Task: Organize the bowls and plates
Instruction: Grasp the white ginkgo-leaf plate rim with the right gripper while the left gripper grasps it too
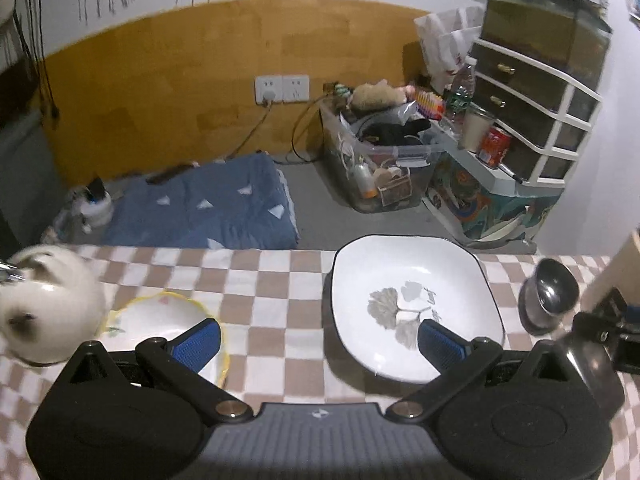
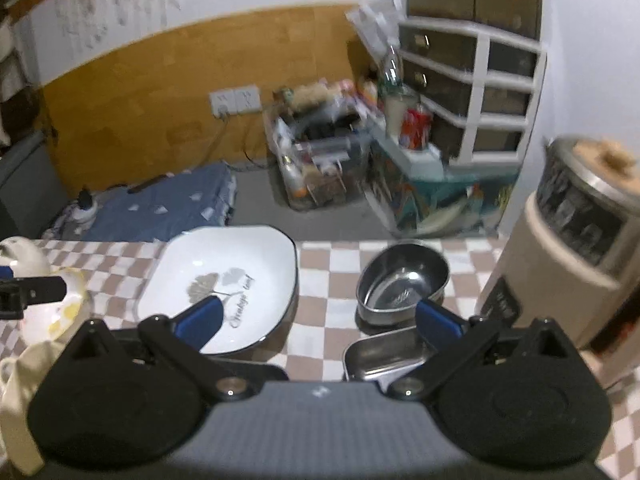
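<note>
Both grippers [image 1: 316, 338] [image 2: 320, 318] were wide open, holding nothing. White square plate [image 1: 412, 300] sat at worktop's far edge, btw them; left gripper was nearer, plate just fwd-right of it.

White squarish dish [image 1: 412, 304] (dark rim, grey leaf print) sits upright on the checked worktop [image 1: 280, 300]. Left: yellow-rimmed bowl [image 1: 160, 316]. Right: steel bowl [image 2: 402, 282], steel tray [image 2: 384, 354] nearer.

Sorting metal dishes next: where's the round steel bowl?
In the right wrist view, the steel bowl sits right of the white square plate, behind the steel tray.
</note>
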`<state>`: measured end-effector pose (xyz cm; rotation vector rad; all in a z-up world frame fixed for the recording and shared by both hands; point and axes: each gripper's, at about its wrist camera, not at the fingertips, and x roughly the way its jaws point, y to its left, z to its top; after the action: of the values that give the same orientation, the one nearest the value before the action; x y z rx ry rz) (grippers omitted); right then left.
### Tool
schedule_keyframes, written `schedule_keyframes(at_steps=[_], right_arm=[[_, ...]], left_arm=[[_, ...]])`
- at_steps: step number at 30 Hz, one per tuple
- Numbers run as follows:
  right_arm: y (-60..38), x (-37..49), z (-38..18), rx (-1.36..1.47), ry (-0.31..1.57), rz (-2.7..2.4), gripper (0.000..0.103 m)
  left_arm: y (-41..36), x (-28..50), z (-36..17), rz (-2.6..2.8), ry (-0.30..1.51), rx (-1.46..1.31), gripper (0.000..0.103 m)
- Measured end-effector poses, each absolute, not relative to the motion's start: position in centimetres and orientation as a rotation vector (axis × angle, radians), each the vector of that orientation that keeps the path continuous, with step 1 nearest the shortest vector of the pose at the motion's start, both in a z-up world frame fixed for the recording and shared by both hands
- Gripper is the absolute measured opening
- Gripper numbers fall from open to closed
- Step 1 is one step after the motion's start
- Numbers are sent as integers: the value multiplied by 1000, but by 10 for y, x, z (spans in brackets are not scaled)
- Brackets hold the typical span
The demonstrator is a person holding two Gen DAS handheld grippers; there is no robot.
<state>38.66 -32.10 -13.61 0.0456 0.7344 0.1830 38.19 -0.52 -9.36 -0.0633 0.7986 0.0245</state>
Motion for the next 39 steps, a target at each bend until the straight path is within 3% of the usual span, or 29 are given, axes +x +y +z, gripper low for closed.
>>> schedule_keyframes(at_steps=[2,6,7,12,15,19,22,31,39], right_arm=[[-319,405,-148,76,766,186,102],[-315,438,-167,130,796,221,85],[-315,444,-171,142,801,229,82],[-308,476,-197,214,855,269,49],[-305,491,-211,232,885,279,36],[-301,505,-226,251,926,292,24],[-298,509,-228,254,933,326,17],[-296,526,-233,246,949,373,14],[-302,511,-215,254,916,380,14]], left_arm=[[1,400,-107,15,822,-97,103],[8,430,-131,5,853,-126,98],[10,436,-137,-1,863,-140,92],[20,464,-167,-29,938,-280,62],[22,475,-180,-45,979,-343,50],[18,483,-192,-64,1009,-331,23],[18,488,-195,-92,1013,-341,13],[11,489,-191,-122,1004,-261,14],[-7,466,-148,-131,903,-119,15]])
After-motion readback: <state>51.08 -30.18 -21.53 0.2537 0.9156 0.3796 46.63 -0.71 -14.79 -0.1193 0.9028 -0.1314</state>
